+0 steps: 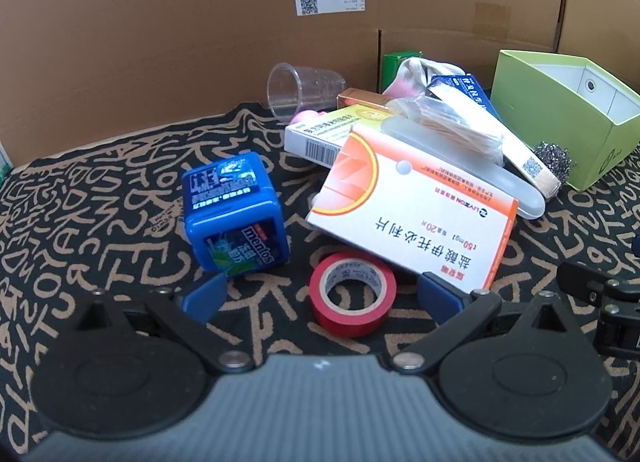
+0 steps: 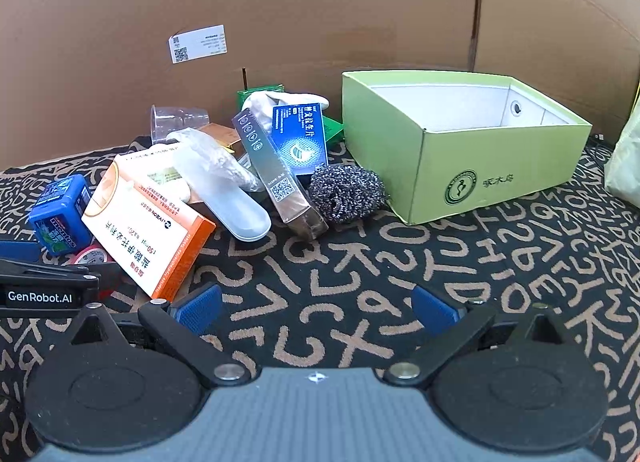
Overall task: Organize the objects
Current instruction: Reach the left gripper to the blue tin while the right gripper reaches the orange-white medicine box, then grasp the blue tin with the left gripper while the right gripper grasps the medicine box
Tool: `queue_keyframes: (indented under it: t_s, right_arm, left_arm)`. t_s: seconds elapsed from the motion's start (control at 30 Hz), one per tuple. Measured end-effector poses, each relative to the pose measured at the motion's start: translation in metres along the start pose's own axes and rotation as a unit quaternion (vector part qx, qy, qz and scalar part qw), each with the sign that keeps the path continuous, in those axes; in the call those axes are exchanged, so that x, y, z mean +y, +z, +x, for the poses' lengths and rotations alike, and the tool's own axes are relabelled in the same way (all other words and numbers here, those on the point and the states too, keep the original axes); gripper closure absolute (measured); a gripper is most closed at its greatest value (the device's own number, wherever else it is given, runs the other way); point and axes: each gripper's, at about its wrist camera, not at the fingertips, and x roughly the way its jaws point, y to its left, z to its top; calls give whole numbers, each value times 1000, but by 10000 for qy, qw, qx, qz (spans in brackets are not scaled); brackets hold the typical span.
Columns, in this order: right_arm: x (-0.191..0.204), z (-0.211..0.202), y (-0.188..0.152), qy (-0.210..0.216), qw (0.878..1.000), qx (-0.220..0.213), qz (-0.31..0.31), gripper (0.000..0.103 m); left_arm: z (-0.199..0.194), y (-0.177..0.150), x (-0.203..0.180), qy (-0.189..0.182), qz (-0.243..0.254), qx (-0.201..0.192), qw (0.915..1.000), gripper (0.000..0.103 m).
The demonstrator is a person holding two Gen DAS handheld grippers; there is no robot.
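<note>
Behind the heap at the bench's far edge, we can only partly make out several items: a green carton [image 1: 394, 63], a copper-coloured box [image 1: 362, 98] and a pink object [image 1: 306, 116] are mostly covered by what lies in front. We cannot identify the pale crumpled item [image 2: 280, 99] on top of the pile. A clear plastic cup [image 1: 298, 89] lies on its side against the cardboard wall [image 1: 160, 41].

We note the orange-and-white medicine box [image 1: 412, 205] tilted, its near edge overhanging the red tape roll [image 1: 352, 294]; in the right wrist view that roll is nearly all hidden by the box and the left gripper [image 1: 320, 296]. A frosted plastic case [image 2: 236, 197] and a bag of wooden sticks [image 1: 448, 127] rest on the boxes. The blue mint tub [image 1: 234, 213] stands apart to the left. A steel scourer [image 2: 346, 191] sits just beside the near corner of the open green box [image 2: 496, 157], whose right end is cut off in the left wrist view.

Left jaws stand apart, either side of the tape roll, not touching it. The right gripper [image 2: 316, 308] has its jaws apart over bare patterned cloth [image 2: 400, 262], with open room ahead up to the scourer and green box.
</note>
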Motion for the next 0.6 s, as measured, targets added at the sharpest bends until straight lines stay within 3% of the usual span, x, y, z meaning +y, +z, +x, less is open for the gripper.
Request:
queue_keyframes:
  t_s: [0.17, 0.3, 0.37, 0.47, 0.6]
  right_arm:
    - [4, 0, 1, 198, 9995, -171, -165, 0]
    - [23, -10, 4, 861, 9907, -599, -870, 0]
    - [39, -11, 7, 1089, 9816, -751, -1375, 0]
    - [65, -5, 9, 1259, 9604, -1059, -2248, 0]
    - [93, 12, 6, 1214, 9312, -1247, -3203, 5]
  left_arm:
    - [-3, 3, 19, -232, -162, 15, 9996, 0]
    - [-3, 17, 45, -231, -454, -98, 9987, 0]
    - [0, 25, 52, -35, -455, -191, 9988, 0]
    - [10, 38, 64, -69, -543, -268, 9981, 0]
    - [38, 47, 75, 29, -593, -97, 9982, 0]
